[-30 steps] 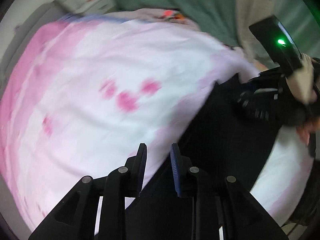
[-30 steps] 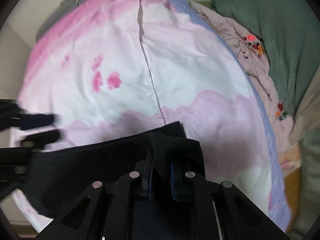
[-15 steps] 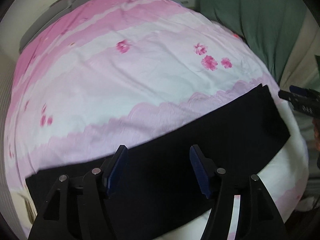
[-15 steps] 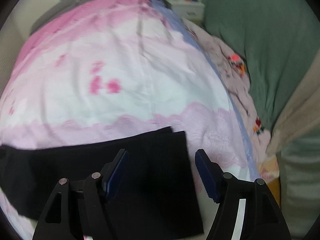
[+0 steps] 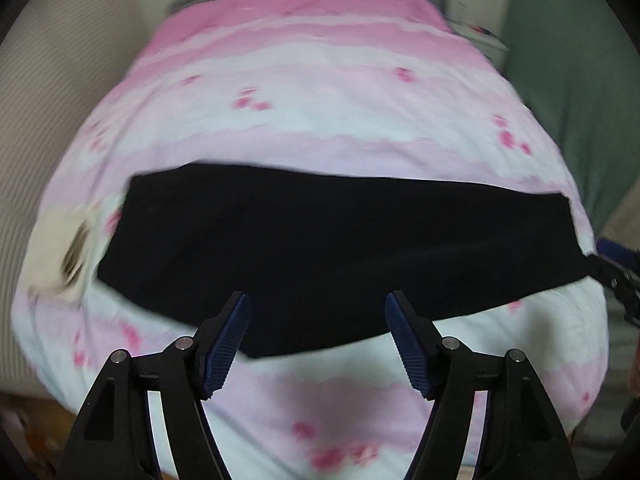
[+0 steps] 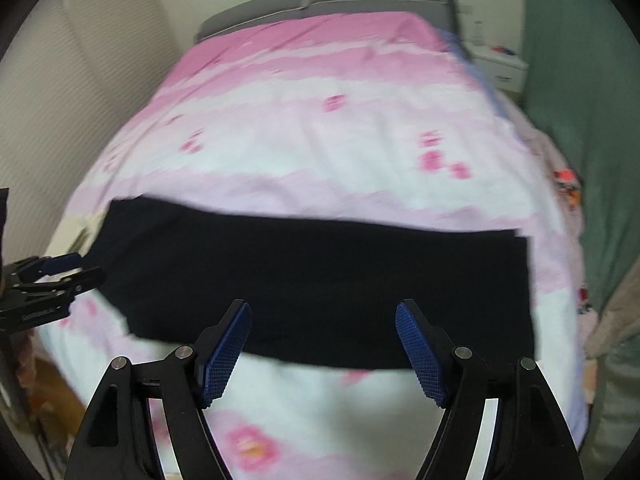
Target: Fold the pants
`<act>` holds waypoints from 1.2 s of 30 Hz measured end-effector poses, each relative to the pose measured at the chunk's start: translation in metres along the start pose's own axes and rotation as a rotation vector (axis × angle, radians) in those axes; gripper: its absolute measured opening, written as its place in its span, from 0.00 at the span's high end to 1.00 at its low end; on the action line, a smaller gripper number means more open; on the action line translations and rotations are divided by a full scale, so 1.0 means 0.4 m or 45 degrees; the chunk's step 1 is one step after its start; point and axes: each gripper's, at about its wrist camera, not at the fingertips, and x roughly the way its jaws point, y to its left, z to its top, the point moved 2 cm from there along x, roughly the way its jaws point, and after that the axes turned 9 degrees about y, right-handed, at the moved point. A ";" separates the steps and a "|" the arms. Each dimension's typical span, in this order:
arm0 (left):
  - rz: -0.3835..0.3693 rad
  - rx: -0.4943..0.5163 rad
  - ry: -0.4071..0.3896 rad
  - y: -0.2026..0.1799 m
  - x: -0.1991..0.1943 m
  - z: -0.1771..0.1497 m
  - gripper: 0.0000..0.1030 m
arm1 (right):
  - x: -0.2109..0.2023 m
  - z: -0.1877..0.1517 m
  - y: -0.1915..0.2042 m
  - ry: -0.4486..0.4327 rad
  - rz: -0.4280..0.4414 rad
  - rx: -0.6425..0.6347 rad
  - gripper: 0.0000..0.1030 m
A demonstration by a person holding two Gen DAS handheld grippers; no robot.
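While both of my cameras look down its length, the bed [image 5: 320, 92] fills most of each frame, its pink-and-white flowered cover [image 6: 320, 152] running from the bottom edge up to a grey headboard [image 6: 328, 4] at the top. A ribbed pale wall [image 5: 52, 112] takes the left side and a green curtain [image 6: 576, 92] the right; a white nightstand [image 6: 500, 64] sits in the upper right of the right view, too blurred for me to read anything on it. I can make out no brand, label or writing anywhere.

The pants [image 5: 320, 248] lie flat across the middle of the frame as one long black band folded lengthwise, stretching nearly from the left edge of the cover to the right. In the right view they [image 6: 320, 280] sit just above my fingers.

My left gripper [image 5: 318, 336] is released, its jaws having just spread wider, nothing between them; the blue pads [image 5: 224, 352] frame the near hem of the pants without touching it. It also shows at the left edge of the right view. My right gripper [image 6: 323, 344] is likewise released and has just been spreading, empty, the pants beneath the gap. Its tip pokes in at the right edge of the left view.

A small crumpled pale thing [image 5: 68, 252] lies at the left end of the pants, too blurred to identify.
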 end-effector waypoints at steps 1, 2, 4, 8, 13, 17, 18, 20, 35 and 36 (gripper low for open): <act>0.016 -0.042 -0.010 0.034 -0.008 -0.027 0.30 | 0.005 -0.009 0.032 0.008 0.028 -0.019 0.27; 0.031 -0.097 -0.018 0.080 -0.018 -0.061 0.30 | 0.011 -0.019 0.072 0.018 0.061 -0.047 0.27; 0.043 -0.176 -0.016 0.148 -0.023 -0.110 0.30 | 0.024 -0.037 0.154 0.034 0.107 -0.106 0.27; 0.067 -0.313 0.002 0.305 -0.022 -0.216 0.30 | 0.053 -0.066 0.288 0.068 0.169 -0.200 0.27; 0.060 -0.358 0.043 0.457 0.020 -0.297 0.30 | 0.094 -0.111 0.441 0.092 0.181 -0.275 0.27; 0.087 -0.254 0.089 0.544 0.079 -0.312 0.30 | 0.148 -0.156 0.570 0.120 0.176 -0.277 0.27; 0.076 -0.222 0.106 0.564 0.095 -0.313 0.30 | 0.167 -0.168 0.599 0.140 0.163 -0.256 0.27; 0.028 -0.171 0.119 0.594 0.121 -0.312 0.30 | 0.206 -0.186 0.651 0.176 0.164 -0.219 0.27; -0.101 -0.232 0.191 0.655 0.373 -0.290 0.30 | 0.525 -0.232 0.839 0.231 0.203 -0.155 0.40; -0.104 -0.240 0.198 0.651 0.387 -0.293 0.30 | 0.543 -0.231 0.833 0.232 0.201 -0.141 0.40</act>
